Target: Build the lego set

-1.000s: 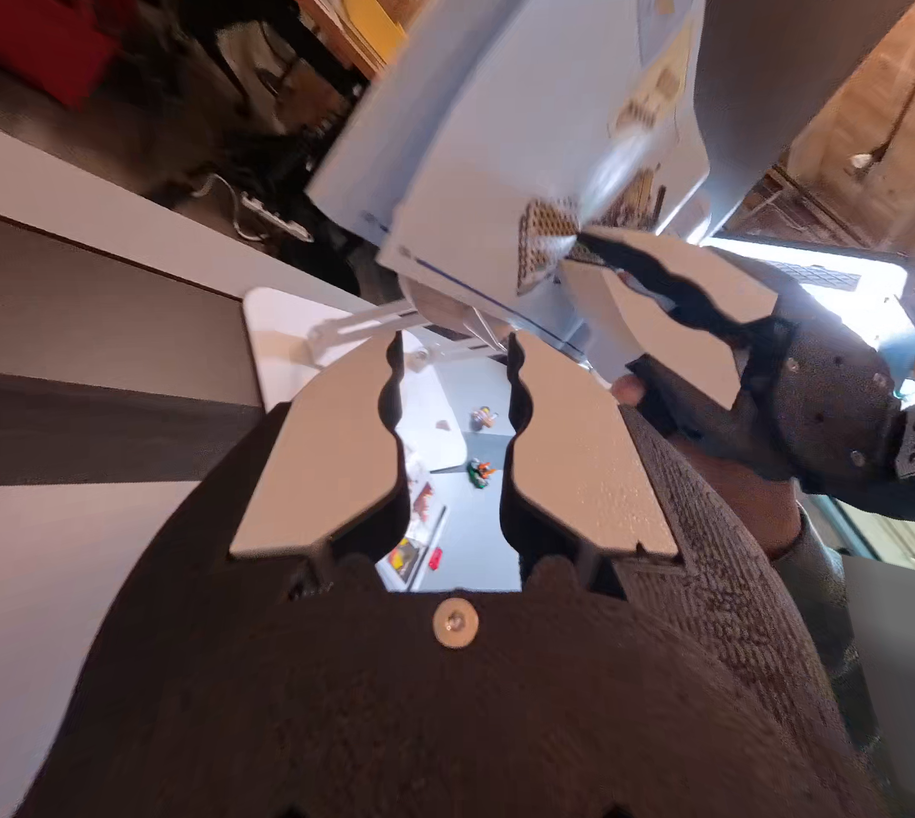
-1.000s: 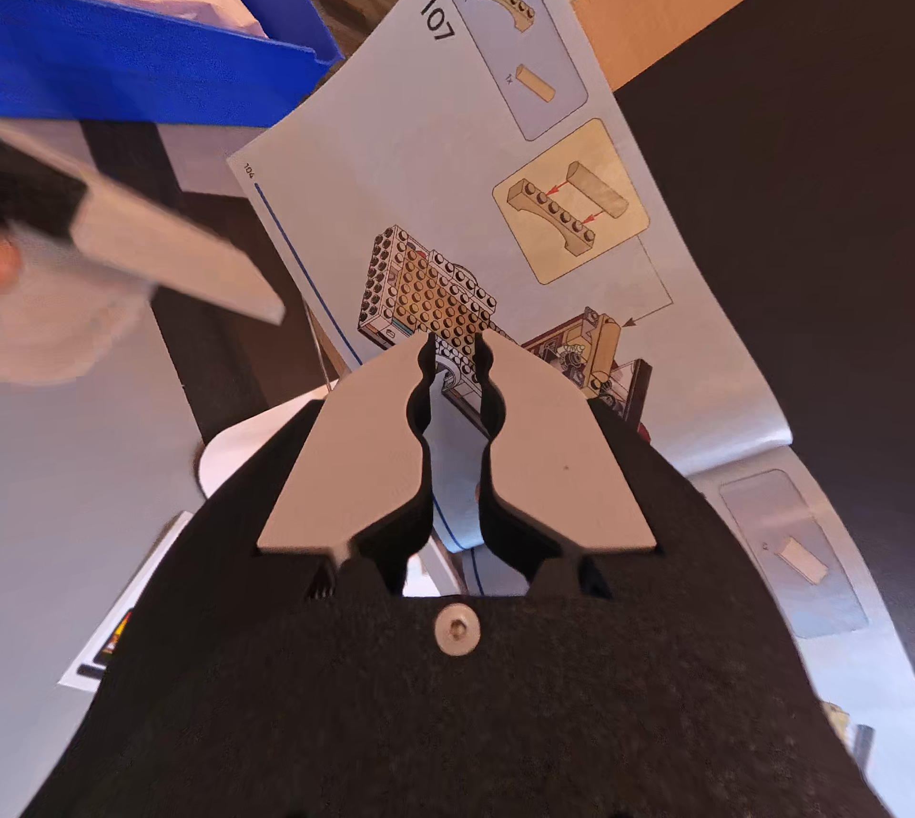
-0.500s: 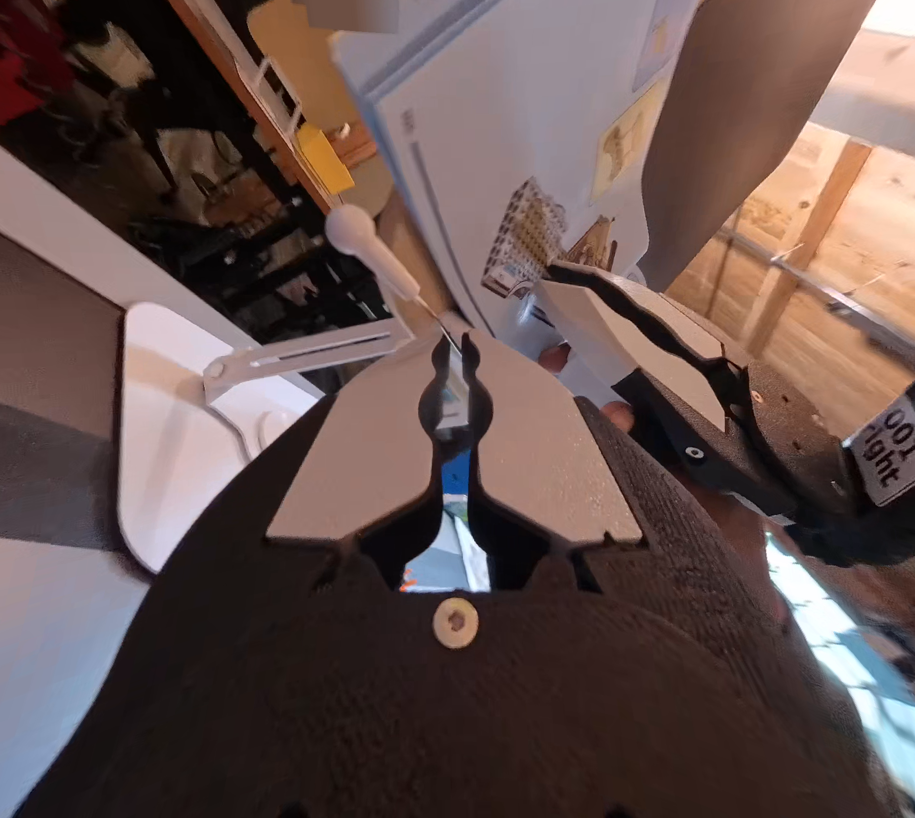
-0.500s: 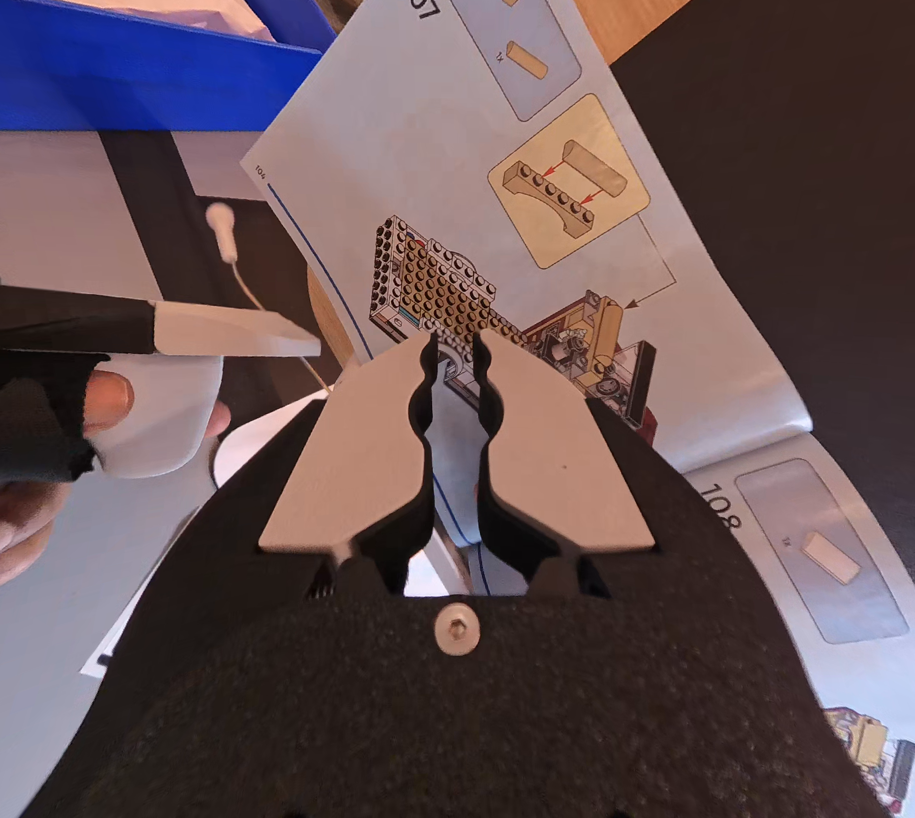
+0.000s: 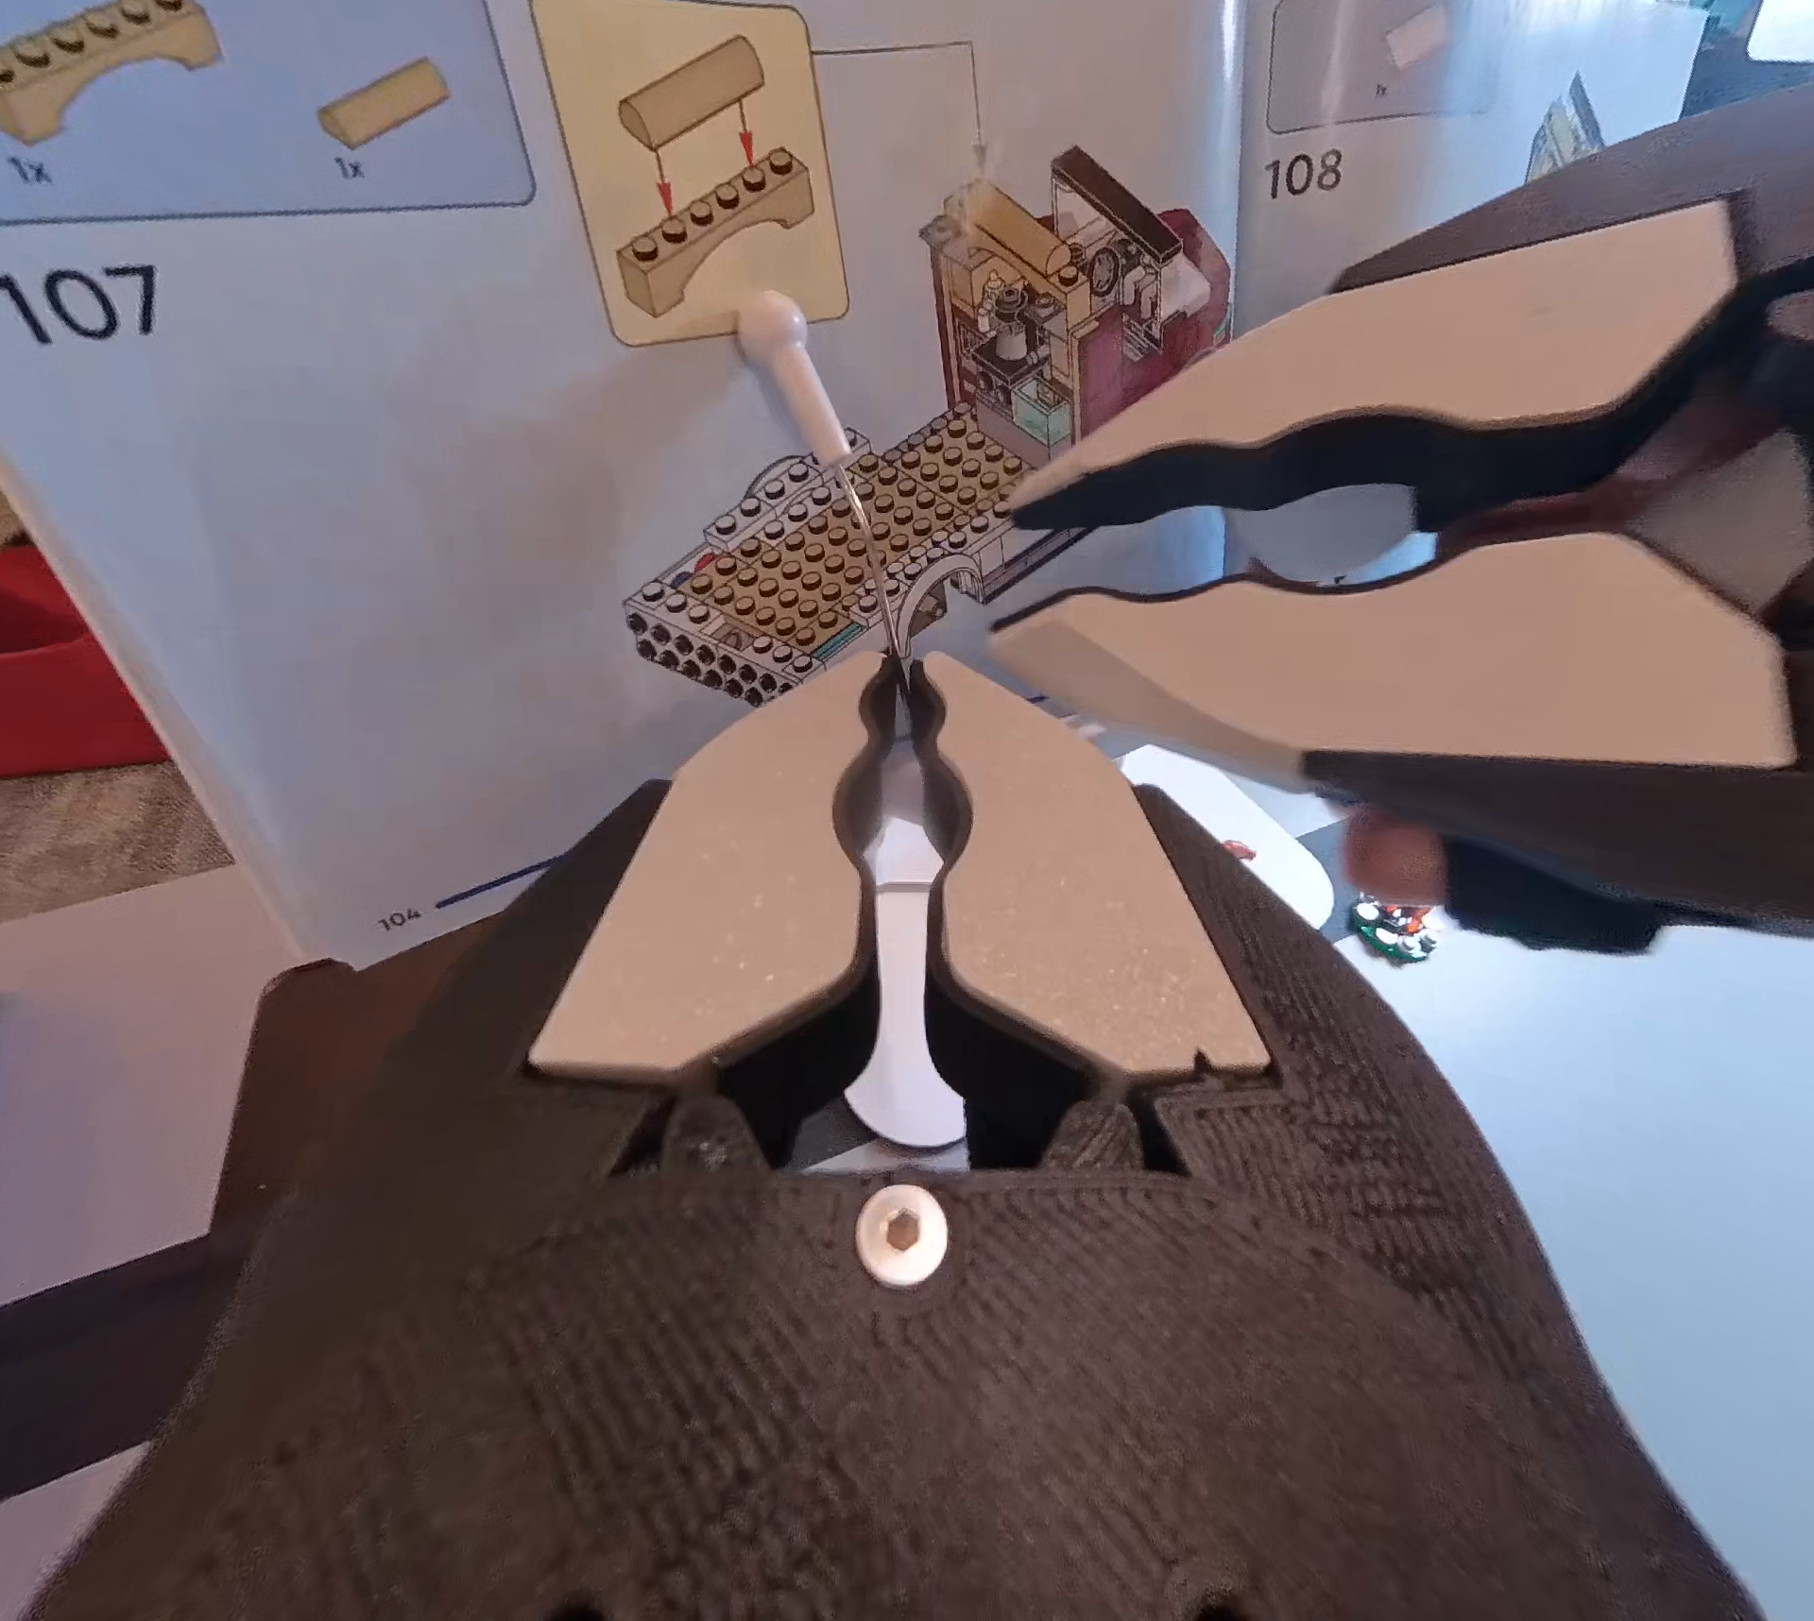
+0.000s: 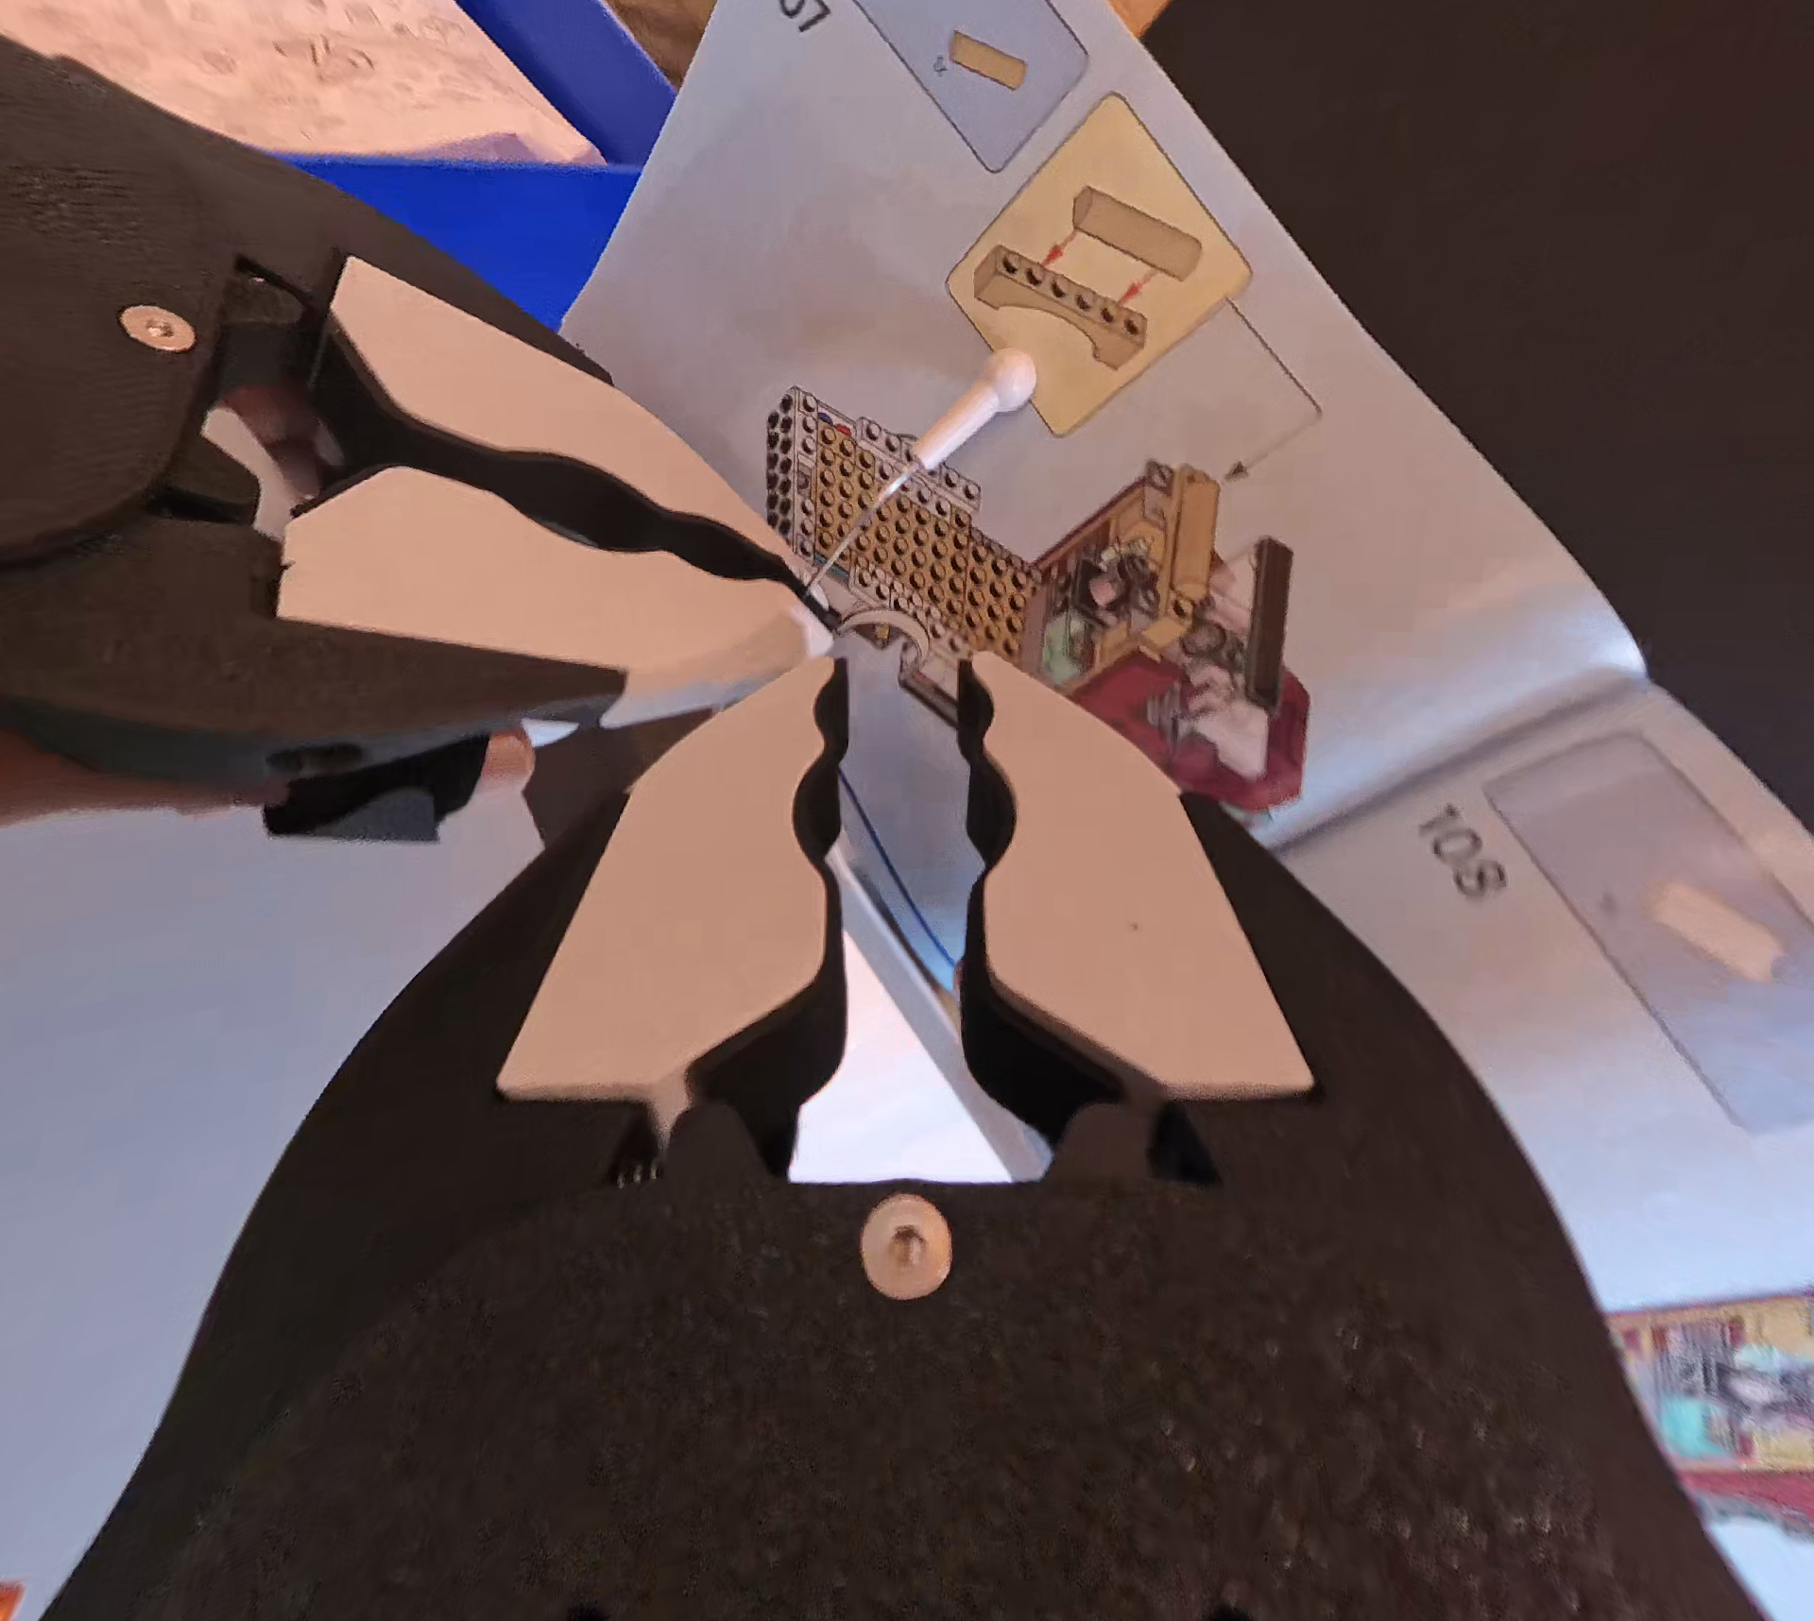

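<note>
The open instruction booklet (image 5: 393,494) stands upright on a white stand (image 5: 1266,828); it also shows in the right wrist view (image 6: 864,200). A thin wire page holder with a white knob tip (image 5: 780,337) lies across the left page. My left gripper (image 5: 903,671) is shut on that wire near its lower end. The right wrist view shows the knob (image 6: 987,401) and the left gripper (image 6: 815,607) pinching the wire. My right gripper (image 6: 903,671) is open, its fingers a little apart at the booklet's lower edge. It reaches in from the right in the left wrist view (image 5: 1001,573).
A blue bin (image 6: 530,33) holding printed paper (image 6: 196,4) stands behind the booklet on the left. Small lego pieces (image 5: 1389,926) lie on the pale table at the right. A red box (image 5: 59,671) sits far left. A dark panel (image 6: 1521,200) stands behind the booklet. Only a small space, under 4 cm, lies between the two pairs of fingers.
My left gripper has swung round to face the booklet and closed on the page holder wire. My right gripper's fingers have spread wider.
</note>
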The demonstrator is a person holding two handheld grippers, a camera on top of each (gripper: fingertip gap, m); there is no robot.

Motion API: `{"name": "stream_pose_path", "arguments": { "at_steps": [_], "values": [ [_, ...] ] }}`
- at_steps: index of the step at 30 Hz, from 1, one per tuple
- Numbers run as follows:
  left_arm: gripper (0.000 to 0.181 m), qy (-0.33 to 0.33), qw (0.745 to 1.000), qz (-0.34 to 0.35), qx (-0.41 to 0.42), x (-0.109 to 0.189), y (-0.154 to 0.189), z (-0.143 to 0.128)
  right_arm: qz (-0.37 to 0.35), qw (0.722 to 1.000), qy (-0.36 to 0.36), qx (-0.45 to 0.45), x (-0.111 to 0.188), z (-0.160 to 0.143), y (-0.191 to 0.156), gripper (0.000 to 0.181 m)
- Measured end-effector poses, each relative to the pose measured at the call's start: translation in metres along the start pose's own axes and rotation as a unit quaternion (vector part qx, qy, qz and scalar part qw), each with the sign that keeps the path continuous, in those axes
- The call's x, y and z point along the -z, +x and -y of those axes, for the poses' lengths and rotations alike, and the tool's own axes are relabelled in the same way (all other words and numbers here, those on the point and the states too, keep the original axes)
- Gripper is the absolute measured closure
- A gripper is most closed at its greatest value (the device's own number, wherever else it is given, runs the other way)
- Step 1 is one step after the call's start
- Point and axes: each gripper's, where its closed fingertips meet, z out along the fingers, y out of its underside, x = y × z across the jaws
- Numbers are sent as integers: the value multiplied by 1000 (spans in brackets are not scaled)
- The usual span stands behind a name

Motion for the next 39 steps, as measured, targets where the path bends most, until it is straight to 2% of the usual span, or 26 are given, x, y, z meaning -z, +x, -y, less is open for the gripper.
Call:
{"name": "stream_pose_path", "arguments": {
  "at_steps": [5, 8, 12, 14, 17, 21, 23, 25, 28, 32, 36, 39],
  "values": [
    [179, -10, 995, 15, -101, -1, 5, 1, -46, 997, 31, -53, 28, -20, 28, 160],
    [180, -14, 985, 23, -173, -3, 13, 1, -46, 996, 32, -65, 28, -34, 34, 161],
    [180, -16, 954, 22, -297, -5, 26, -2, -43, 995, 44, -77, 26, -33, 35, 165],
    [180, -22, 943, 12, -331, -6, 29, -4, -40, 995, 47, -79, 27, -33, 34, 164],
    [180, -36, 934, -5, -355, -7, 31, -6, -33, 995, 47, -81, 27, -34, 32, 161],
    [175, -63, 938, -27, -340, -7, 33, -8, -25, 994, 49, -89, 33, -39, 29, 159],
    [167, -70, 938, -35, -336, -4, 37, -9, -32, 991, 68, -110, 45, -41, 33, 158],
    [165, -37, 943, -36, -328, 2, 45, 0, -54, 985, 94, -136, 62, -50, 43, 155],
    [164, -2, 949, -38, -313, 8, 61, 13, -105, 970, 119, -183, 91, -80, 64, 149],
    [164, -19, 949, -56, -311, -5, 86, 9, -151, 960, 95, -213, 111, -143, 76, 149],
    [168, -37, 943, -51, -326, -28, 106, 4, -155, 966, 40, -201, 102, -193, 65, 149],
    [172, -61, 941, -26, -331, -44, 110, 0, -146, 972, 37, -182, 89, -197, 54, 148]
  ]
}}
